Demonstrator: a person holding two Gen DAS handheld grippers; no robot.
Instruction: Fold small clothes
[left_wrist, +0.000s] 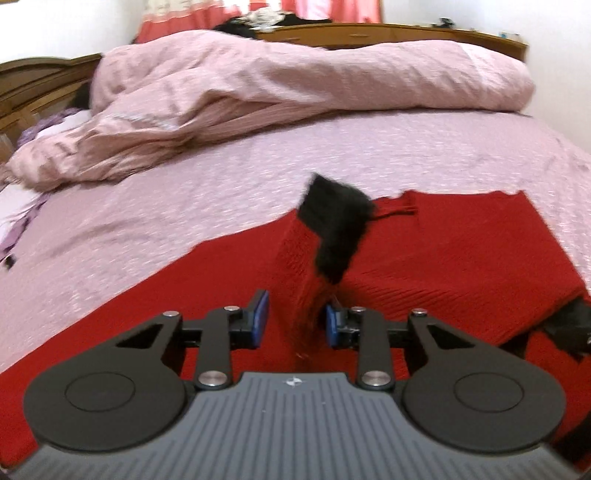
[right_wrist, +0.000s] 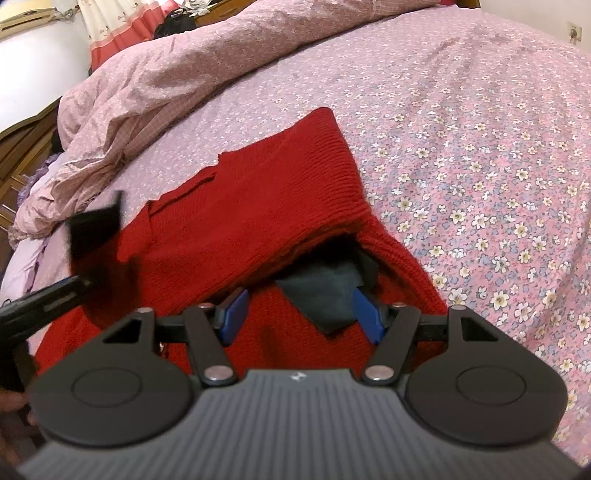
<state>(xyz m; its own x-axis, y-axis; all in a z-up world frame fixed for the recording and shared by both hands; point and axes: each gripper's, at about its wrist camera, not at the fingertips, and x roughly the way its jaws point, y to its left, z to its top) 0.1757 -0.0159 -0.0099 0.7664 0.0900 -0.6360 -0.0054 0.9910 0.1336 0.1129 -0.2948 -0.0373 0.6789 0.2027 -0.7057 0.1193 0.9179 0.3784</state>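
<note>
Right wrist: ribbed red knit sweater (right_wrist: 258, 206) rumpled on floral bedsheet (right_wrist: 461, 147).

Garment (right_wrist: 258, 206) lies on the bedsheet (right_wrist: 461, 129); rumpled duvet (right_wrist: 155, 85) behind it toward 11 o'clock; headboard (left_wrist: 33, 85) at 10 o'clock.

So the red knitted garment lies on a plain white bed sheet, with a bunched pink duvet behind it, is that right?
Not quite: the bed sheet is not plain white. The right wrist view shows it pink-lilac with a small flower print. The rest holds: the red knitted garment lies on it, and the bunched pink duvet sits behind it.
</note>
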